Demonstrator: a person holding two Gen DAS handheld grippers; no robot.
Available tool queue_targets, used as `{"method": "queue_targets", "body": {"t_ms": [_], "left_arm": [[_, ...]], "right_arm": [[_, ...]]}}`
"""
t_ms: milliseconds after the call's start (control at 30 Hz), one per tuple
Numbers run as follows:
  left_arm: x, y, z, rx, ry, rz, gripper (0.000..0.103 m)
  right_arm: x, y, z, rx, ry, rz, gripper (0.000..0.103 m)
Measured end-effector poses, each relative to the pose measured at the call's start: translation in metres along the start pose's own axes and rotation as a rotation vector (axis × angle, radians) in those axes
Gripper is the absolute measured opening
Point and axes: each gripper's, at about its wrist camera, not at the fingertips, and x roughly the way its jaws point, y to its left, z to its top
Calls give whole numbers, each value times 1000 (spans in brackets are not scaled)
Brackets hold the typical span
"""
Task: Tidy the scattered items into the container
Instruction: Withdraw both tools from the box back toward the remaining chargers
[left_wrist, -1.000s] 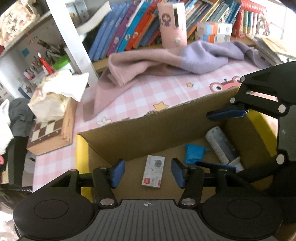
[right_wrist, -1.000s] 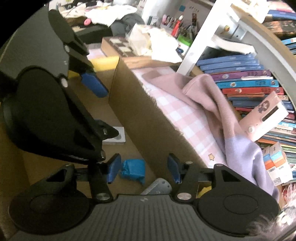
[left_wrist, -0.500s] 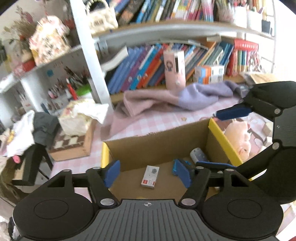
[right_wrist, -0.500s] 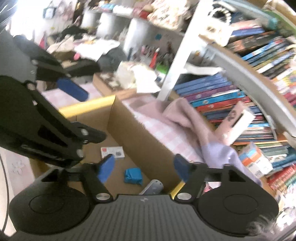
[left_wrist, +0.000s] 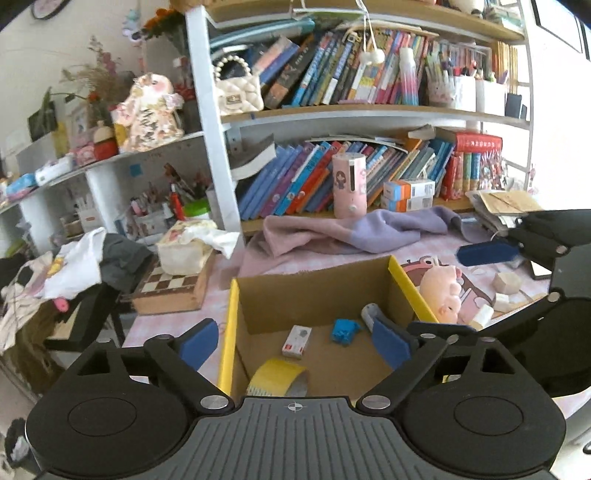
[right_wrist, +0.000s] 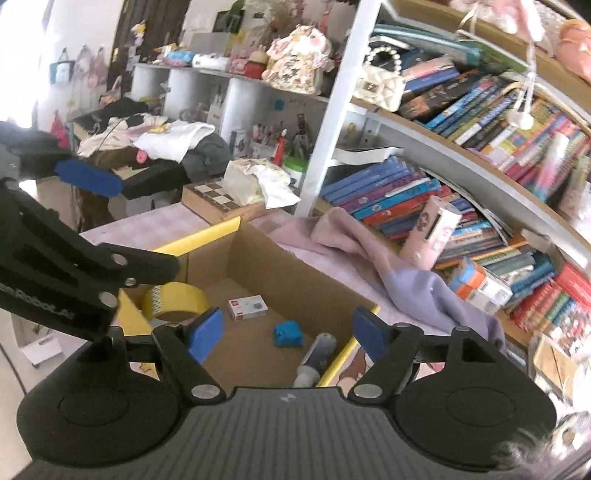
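An open cardboard box (left_wrist: 317, 295) with yellow-taped flap edges sits on a pink checked tabletop (left_wrist: 162, 325) in front of a crowded bookshelf (left_wrist: 354, 110). Inside it, on the bottom, lie a roll of yellow tape (left_wrist: 277, 373) nearest the camera, a small white carton with a red corner (left_wrist: 296, 336), a crumpled blue object (left_wrist: 344, 329) and a grey cylindrical tube (left_wrist: 369, 312) against the right wall. The left gripper (left_wrist: 295, 341) hangs above the near edge of the box, its blue-padded jaws opening wide with nothing gripped between them. The right gripper (right_wrist: 288, 334) hovers over the other side of the box, its jaws well apart and also empty; the same four items show below it. A pink plush pig (left_wrist: 445, 291) and a few small pale blocks (left_wrist: 508, 282) remain on the tabletop just right of the box. A pink and lilac cloth (left_wrist: 351, 232) is bunched behind the box, and a wooden chessboard box (left_wrist: 173, 290) holding tissues sits to its left.
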Motion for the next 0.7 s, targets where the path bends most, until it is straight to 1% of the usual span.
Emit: {"method": "queue_targets", "body": {"t_ms": [200, 400, 567, 633, 700], "left_arm": [[-38, 3, -19, -19, -35, 32, 97], [-67, 3, -36, -39, -40, 49, 98], [-82, -4, -50, -45, -30, 45, 100], [-89, -9, -59, -74, -26, 43, 100], [-94, -12, -70, -111, -12, 18, 100]], "right_arm": [[-44, 7, -20, 84, -35, -58, 76], [-86, 5, -40, 188, -84, -130, 76], [-107, 7, -56, 224, -83, -179, 79], [-113, 11, -64, 239, -76, -186, 80], [-119, 16, -72, 245, -73, -199, 81]]}}
